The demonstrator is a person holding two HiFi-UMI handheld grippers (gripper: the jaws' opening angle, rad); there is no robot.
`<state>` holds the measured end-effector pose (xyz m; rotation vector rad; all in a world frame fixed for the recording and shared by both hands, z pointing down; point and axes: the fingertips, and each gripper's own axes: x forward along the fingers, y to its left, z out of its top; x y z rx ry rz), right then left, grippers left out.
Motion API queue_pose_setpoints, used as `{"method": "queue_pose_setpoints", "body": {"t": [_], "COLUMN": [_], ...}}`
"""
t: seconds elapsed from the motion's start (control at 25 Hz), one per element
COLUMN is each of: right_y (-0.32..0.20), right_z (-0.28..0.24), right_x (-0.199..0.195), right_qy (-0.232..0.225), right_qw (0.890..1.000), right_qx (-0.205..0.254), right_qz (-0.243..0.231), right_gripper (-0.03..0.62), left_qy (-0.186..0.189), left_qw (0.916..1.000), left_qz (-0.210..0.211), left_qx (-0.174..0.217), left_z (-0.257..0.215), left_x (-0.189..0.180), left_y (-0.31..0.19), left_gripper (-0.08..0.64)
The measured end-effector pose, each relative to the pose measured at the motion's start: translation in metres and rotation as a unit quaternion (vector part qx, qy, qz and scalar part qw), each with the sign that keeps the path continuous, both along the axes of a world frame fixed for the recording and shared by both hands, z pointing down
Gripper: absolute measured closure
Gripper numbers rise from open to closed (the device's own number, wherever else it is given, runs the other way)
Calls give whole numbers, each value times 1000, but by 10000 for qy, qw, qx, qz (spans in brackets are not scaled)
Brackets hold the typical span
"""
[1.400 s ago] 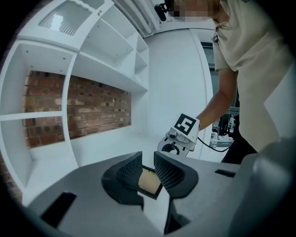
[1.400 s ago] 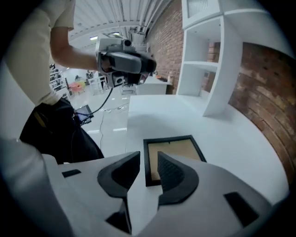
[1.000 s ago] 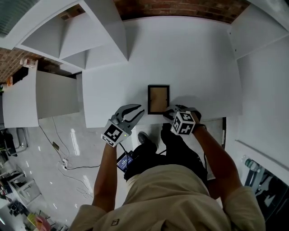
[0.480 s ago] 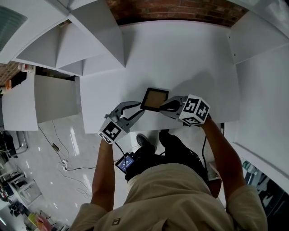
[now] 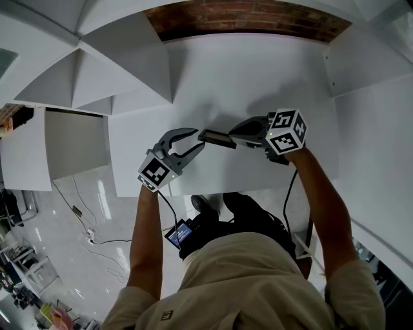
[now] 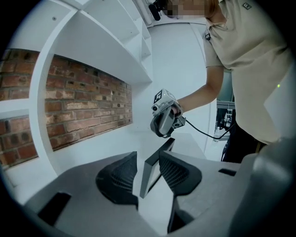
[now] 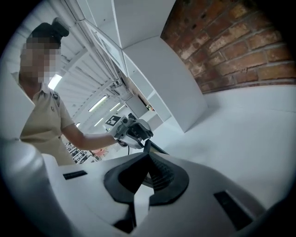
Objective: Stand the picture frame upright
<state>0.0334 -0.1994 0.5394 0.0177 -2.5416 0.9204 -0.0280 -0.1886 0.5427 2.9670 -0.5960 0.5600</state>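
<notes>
The black picture frame [image 5: 217, 138] is tipped up off the white table [image 5: 258, 77] and shows nearly edge-on in the head view. My right gripper [image 5: 233, 133] is shut on its right edge; in the right gripper view the frame [image 7: 156, 148] pokes out beyond the closed pads [image 7: 159, 178]. My left gripper [image 5: 197, 138] sits at the frame's left end with its jaws opening. In the left gripper view the frame [image 6: 149, 173] stands between the pads, close to the right pad [image 6: 178, 171] and apart from the left one. The right gripper [image 6: 163, 121] shows at the frame's far end.
A brick wall [image 5: 245, 19] backs the table. White angled shelving [image 5: 97, 84] stands at the left and a white side panel [image 5: 368, 97] at the right. The table's front edge [image 5: 193, 187] runs just below the grippers, with the floor under it.
The frame lay flat near the front edge; the right gripper has closed on it, lifted it and tipped it up. The left gripper has come to its left end and its jaws have widened.
</notes>
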Motion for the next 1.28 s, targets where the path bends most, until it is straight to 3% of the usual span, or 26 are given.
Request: {"method": "queue_pose_setpoints", "body": {"t": [0.16, 0.28, 0.4, 0.88, 1.28], "right_y": [-17, -14, -12, -9, -12], "right_z": [4, 0, -1, -8, -26], "right_x": [4, 3, 1, 7, 23], "right_qy": [-10, -305, -515, -481, -494], "right_qw": [9999, 9995, 9986, 9980, 9934], "right_qx": [103, 51, 32, 322, 617], "right_qz": [120, 95, 97, 265, 837], "right_gripper": [588, 586, 474, 465, 445], "left_qy": [-5, 78, 57, 87, 138], "left_qw": [9999, 9996, 9992, 9995, 9999], "left_qz": [105, 257, 353, 286, 37], "left_qx": [-30, -122, -191, -111, 77], "left_z": [3, 2, 6, -2, -23], "left_x": [15, 27, 33, 34, 23], "left_y": [-17, -19, -18, -13, -8], "left_gripper": [431, 431, 431, 431, 431]}}
